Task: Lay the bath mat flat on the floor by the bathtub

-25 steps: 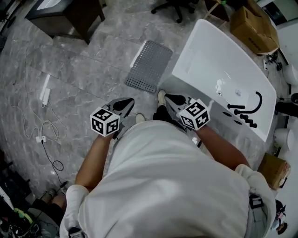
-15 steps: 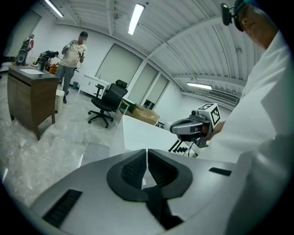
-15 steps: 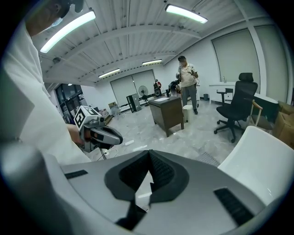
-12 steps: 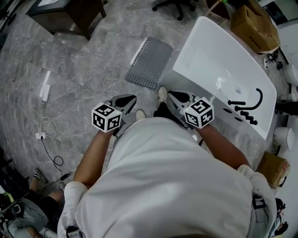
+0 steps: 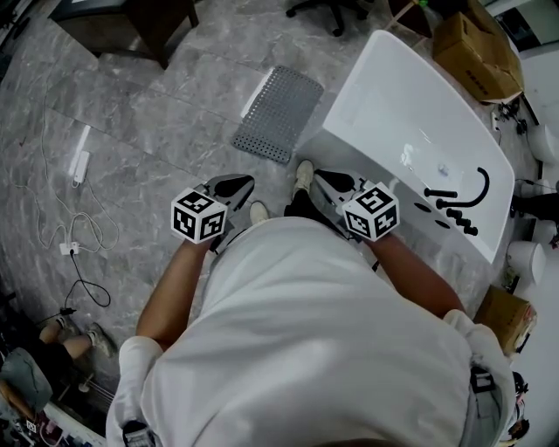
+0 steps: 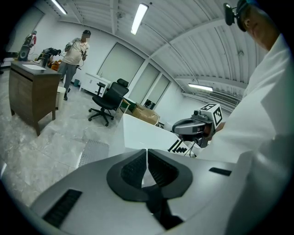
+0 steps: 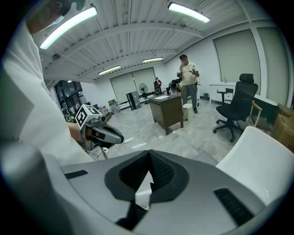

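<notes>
Stands on grey marble-look tile in a bright workshop, a gripper in each hand, both raised in front of a white T-shirt. At far left, a white power strip and a looping cable on the tile, with a corner of a dark wooden desk further off. Holds the left gripper with its jaws pressed together tip to tip, nothing between them. Just ahead, flat on the tile, the grey perforated bath mat, its right side just beside the wall of the white bathtub, with a pale strip along its outer left edge. Carries the right gripper close by the tub's near wall, jaws likewise closed on nothing. On the tub's deck at right, black tap fittings. Beyond the tub, a black office chair and a cardboard box. Overhead in the gripper views, a ribbed white ceiling with strip lights. Further back, a second person standing by the desk.
</notes>
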`<state>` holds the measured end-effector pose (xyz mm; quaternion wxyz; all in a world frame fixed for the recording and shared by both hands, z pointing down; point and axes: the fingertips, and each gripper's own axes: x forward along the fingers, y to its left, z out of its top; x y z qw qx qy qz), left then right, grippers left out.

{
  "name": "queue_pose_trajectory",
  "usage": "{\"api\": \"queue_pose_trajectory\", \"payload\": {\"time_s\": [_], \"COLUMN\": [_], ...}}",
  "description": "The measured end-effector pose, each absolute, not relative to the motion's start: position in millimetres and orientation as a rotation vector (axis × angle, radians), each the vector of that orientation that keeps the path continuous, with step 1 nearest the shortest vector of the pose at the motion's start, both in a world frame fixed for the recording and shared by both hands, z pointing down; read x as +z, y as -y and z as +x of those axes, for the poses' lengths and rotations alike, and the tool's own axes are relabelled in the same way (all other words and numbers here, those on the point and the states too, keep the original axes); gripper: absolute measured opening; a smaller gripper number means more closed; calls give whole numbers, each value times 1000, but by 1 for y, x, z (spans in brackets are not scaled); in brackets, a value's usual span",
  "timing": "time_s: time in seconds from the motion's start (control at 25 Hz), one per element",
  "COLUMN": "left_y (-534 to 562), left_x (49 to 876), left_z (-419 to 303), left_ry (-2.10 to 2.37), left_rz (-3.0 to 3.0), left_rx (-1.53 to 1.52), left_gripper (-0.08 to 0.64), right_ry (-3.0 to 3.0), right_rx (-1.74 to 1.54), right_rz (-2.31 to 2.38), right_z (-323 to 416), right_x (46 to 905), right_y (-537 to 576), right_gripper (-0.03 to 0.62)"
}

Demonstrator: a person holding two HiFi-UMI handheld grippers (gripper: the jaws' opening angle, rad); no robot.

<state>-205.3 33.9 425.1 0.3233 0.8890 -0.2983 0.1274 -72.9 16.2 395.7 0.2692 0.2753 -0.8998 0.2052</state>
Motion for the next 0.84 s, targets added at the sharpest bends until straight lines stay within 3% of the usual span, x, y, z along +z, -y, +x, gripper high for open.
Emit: {"api": "queue_pose_trajectory", "payload": {"time_s": [0.84], "left_y": [-20], "left_x": [453], "left_z": [-194], "left_ry": [776], "left_rz": [2273], "left_rx": [339], "left_gripper": [25], "right_ry": [2398], "right_rx": [564], "right_rz": [722], "right_z": [-61], "right_x": [408], "right_y": [-2], "right_gripper": [8]}}
